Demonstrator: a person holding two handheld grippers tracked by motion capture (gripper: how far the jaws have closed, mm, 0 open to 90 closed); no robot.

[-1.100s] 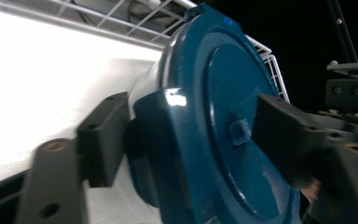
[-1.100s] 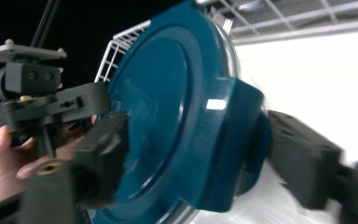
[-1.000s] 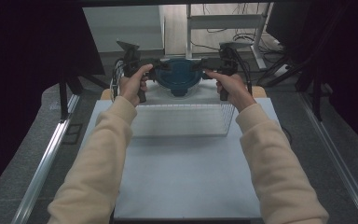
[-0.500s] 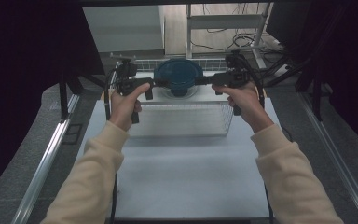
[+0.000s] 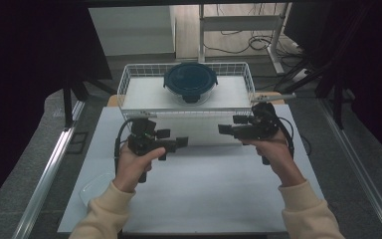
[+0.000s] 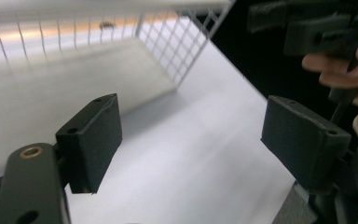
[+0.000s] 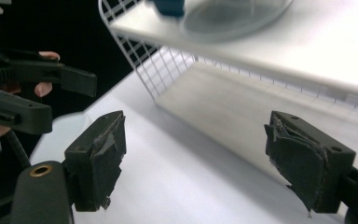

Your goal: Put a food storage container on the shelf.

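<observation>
On the white counter [image 5: 204,194] stands a white wire basket [image 5: 129,84], set toward the far edge, and inside it sits a round clear container with a dark blue lid [image 5: 190,79], upright and roughly centred along the basket's length. The lid's latch tab faces the near side.

Both grippers hover over the counter on the near side of the basket, well apart from the container and clear of the wire. The left gripper [image 5: 179,143] sits in the person's left hand [image 5: 132,167] and points toward the middle of the counter; the right gripper [image 5: 224,129], in the right hand [image 5: 273,149], points back toward it, so the 2 tips face each other across a gap of bare counter.

In the left gripper view the 2 black fingers [image 6: 93,140] stand wide apart with nothing between them, only white counter behind, and the basket's corner [image 6: 177,60] lies ahead and to the left. The left fingers are released and have just been closing a little, on nothing.

In the right gripper view the fingers [image 7: 100,158], with worn, frayed pads, also stand spread and released, having just been closing slightly with nothing between them. Beyond them the basket [image 7: 168,65] rises, and the container's clear base [image 7: 233,16] shows at the top edge. The left gripper [image 7: 32,93] appears at that view's left.

A clear shallow lid or dish [image 5: 93,186] lies at the counter's near-left edge, beside the left forearm.
</observation>
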